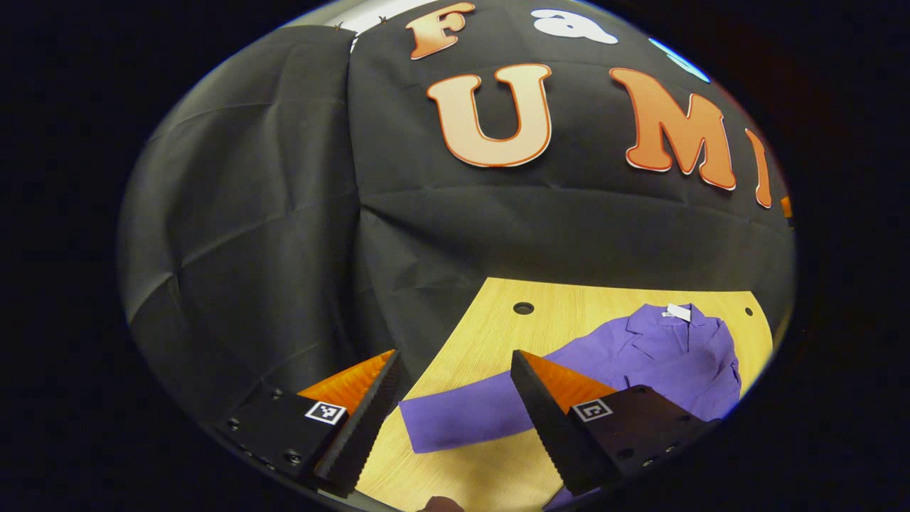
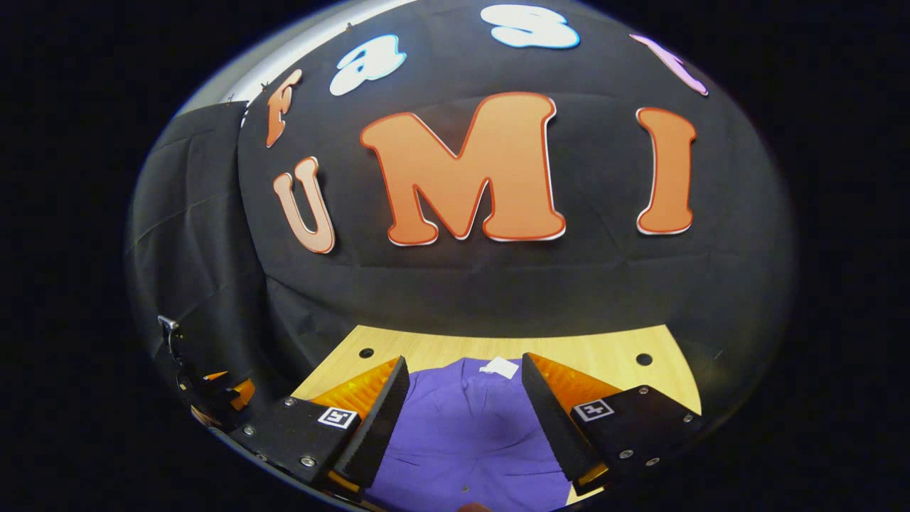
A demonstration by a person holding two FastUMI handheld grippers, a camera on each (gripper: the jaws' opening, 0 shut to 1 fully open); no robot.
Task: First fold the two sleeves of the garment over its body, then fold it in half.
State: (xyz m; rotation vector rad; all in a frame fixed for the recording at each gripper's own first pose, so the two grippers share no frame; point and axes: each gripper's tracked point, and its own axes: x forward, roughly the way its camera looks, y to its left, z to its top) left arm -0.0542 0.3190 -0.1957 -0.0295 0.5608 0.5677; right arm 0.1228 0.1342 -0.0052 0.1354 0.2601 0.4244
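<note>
Garment [image 1: 640, 363]: purple, lying flat on wooden table [image 1: 498, 306]. Sleeve [image 1: 462, 419] is stretching out between left gripper [image 1: 455, 419] fingers, which are standing apart, empty. Right gripper [image 2: 462, 419] is hovering agape over the body. Advice: be pinching the cuff end, carrying it low across the chest.

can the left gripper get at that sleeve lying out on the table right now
Probably yes. The left gripper is open above the sleeve, which lies flat on the table between its fingers, with nothing over it.

Right gripper [image 2: 462, 412], jaws apart, apparently hovers above purple garment [image 2: 462, 441].
</note>
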